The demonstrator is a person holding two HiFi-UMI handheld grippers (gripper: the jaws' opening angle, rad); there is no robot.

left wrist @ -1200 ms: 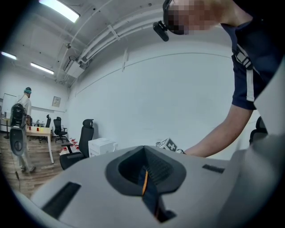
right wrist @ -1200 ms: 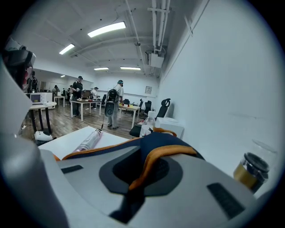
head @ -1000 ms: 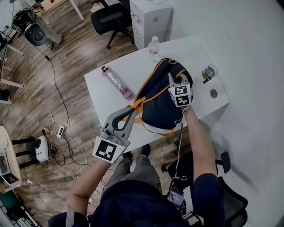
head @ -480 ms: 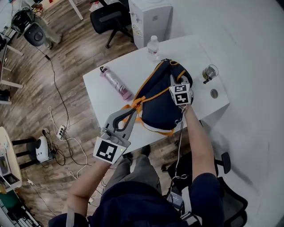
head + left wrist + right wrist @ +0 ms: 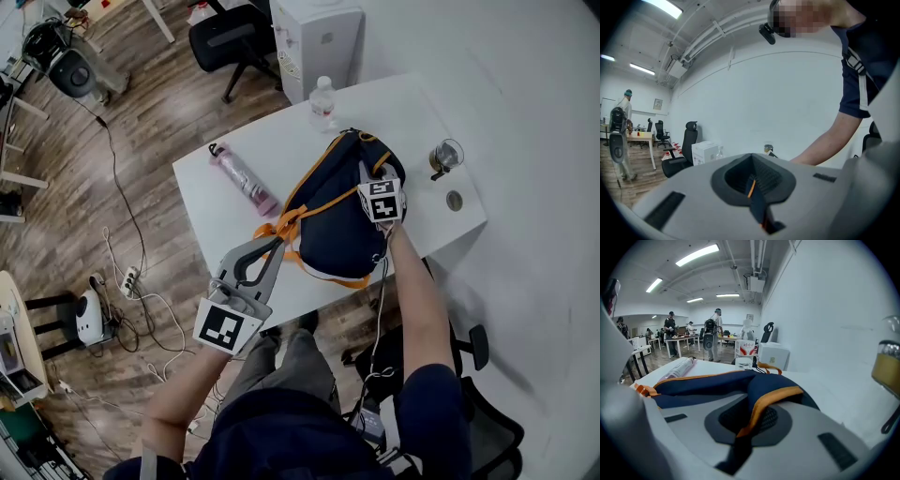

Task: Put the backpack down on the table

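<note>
Navy backpack (image 5: pixel 333 216) spans between left gripper (image 5: pixel 274 246) and right gripper (image 5: pixel 364 174), each pinching its strap

From my feed, the backpack (image 5: pixel 337 211) sits in the middle of the table (image 5: pixel 211 211), reaching right up to the near edge. A flask (image 5: pixel 246 178) lies to its left, toward the left end. Behind it a water bottle (image 5: pixel 322 101) stands at the far edge, and a jar (image 5: pixel 443 155) stands off to its right. My left tool (image 5: pixel 275 247) is on the backpack at the near edge, and my right tool (image 5: pixel 364 173) is on its right side.
</note>
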